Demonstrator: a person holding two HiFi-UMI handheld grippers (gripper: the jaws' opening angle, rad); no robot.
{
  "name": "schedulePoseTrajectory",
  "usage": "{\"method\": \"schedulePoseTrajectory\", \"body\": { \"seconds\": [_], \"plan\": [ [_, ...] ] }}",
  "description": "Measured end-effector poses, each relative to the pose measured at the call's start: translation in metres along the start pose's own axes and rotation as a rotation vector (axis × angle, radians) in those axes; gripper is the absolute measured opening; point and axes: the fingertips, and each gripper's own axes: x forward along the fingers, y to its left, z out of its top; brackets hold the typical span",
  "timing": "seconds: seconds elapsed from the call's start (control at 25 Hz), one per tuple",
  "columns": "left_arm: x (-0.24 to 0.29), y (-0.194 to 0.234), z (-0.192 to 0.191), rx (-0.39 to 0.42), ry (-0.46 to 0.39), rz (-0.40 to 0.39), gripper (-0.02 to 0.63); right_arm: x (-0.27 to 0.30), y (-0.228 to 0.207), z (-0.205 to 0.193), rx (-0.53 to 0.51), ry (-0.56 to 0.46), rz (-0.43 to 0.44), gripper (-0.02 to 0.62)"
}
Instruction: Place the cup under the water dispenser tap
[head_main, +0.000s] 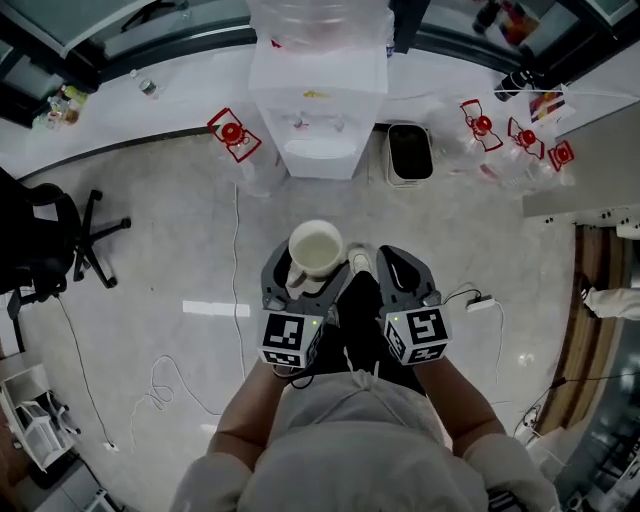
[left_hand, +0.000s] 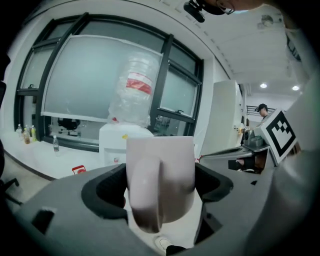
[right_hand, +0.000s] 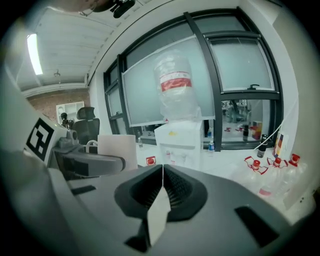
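Carry step, with delivery not yet begun.

- Left tongs: spread wide around the white cup and pinching its body from both sides. The left gripper view shows the cup upright between the pads, handle turned back toward the camera. The head view shows the mouth facing up and the inside apparently empty.
- Right tongs: pressed together with nothing between them, as the right gripper view confirms. They are held just beside the left pair, at about the same height.
- Water dispenser: a white cabinet with an inverted bottle on top, standing on the floor ahead of the person. The tap recess faces the person. The cup is well apart from it, with open floor between.

Judgement: the cup is secured and roughly lined up with the dispenser front, so most of the approach remains.

The next move calls for closing the gap and lowering the cup to the level of the recess. It must stay upright as it slides in under a tap and settles on the tray. The wide cabinet edges leave little room for the left tongs, so a straight entry looks safest. The right tongs seem to have no part in it.
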Motion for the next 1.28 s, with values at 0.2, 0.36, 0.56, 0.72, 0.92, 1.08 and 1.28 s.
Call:
{"method": "schedulePoseTrajectory", "body": {
  "seconds": [0.2, 0.36, 0.56, 0.72, 0.92, 1.08, 1.28],
  "plan": [
    [0.057, 0.028, -0.044, -0.074, 0.035, 0.067, 0.431, 0.061, -0.037, -0.017, 0.019, 0.047, 0.024, 0.028],
    [0.099, 0.053, -0.076, -0.093, 0.032, 0.115, 0.431, 0.112, -0.057, -0.029, 0.037, 0.04, 0.042, 0.028],
    [0.143, 0.074, -0.107, -0.086, 0.018, 0.121, 0.43, 0.162, -0.076, -0.061, 0.047, 0.057, 0.059, 0.028],
    [0.185, 0.09, -0.12, -0.035, -0.023, 0.122, 0.43, 0.2, -0.091, -0.086, 0.034, 0.051, 0.071, 0.028],
    [0.227, 0.112, -0.142, 0.0, -0.016, 0.17, 0.43, 0.24, -0.102, -0.115, 0.011, 0.053, 0.049, 0.028],
    [0.266, 0.136, -0.156, 0.035, -0.022, 0.173, 0.428, 0.271, -0.111, -0.113, -0.025, 0.036, 0.046, 0.028],
    [0.307, 0.157, -0.17, 0.082, -0.035, 0.158, 0.426, 0.297, -0.128, -0.115, -0.045, 0.024, 0.022, 0.028]
  ]
}}
